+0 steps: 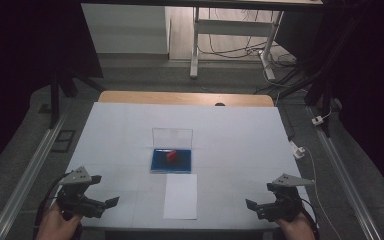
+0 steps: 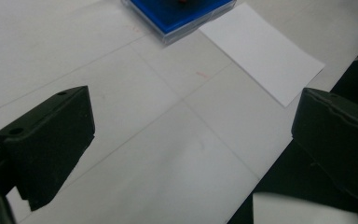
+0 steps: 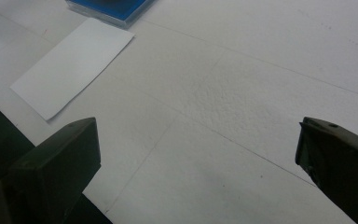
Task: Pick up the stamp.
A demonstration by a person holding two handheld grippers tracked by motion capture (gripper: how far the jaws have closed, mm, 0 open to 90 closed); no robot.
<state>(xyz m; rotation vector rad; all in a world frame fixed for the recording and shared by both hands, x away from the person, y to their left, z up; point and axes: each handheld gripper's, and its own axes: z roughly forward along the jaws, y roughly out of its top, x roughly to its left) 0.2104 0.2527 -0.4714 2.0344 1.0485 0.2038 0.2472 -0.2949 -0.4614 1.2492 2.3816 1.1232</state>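
A blue tray (image 1: 157, 164) lies at the middle of the white table, with a small red block (image 1: 172, 156) in it and a clear lid (image 1: 172, 137) standing upright at its far edge. A white sheet of paper (image 1: 180, 196) lies just in front of the tray. My left gripper (image 1: 104, 191) hovers near the front left corner, open and empty. My right gripper (image 1: 260, 195) hovers near the front right corner, open too. In the left gripper view the blue tray (image 2: 179, 16) and the paper (image 2: 261, 51) lie ahead. In the right gripper view the paper (image 3: 72, 65) and the tray (image 3: 109, 9) sit at upper left.
The white table cover (image 1: 230, 145) ends at a wooden strip (image 1: 185, 98) at the back. Metal rails (image 1: 35, 165) run along both sides. A desk frame with cables (image 1: 230, 45) stands behind. A white cable and plug (image 1: 300, 150) lie off the right edge.
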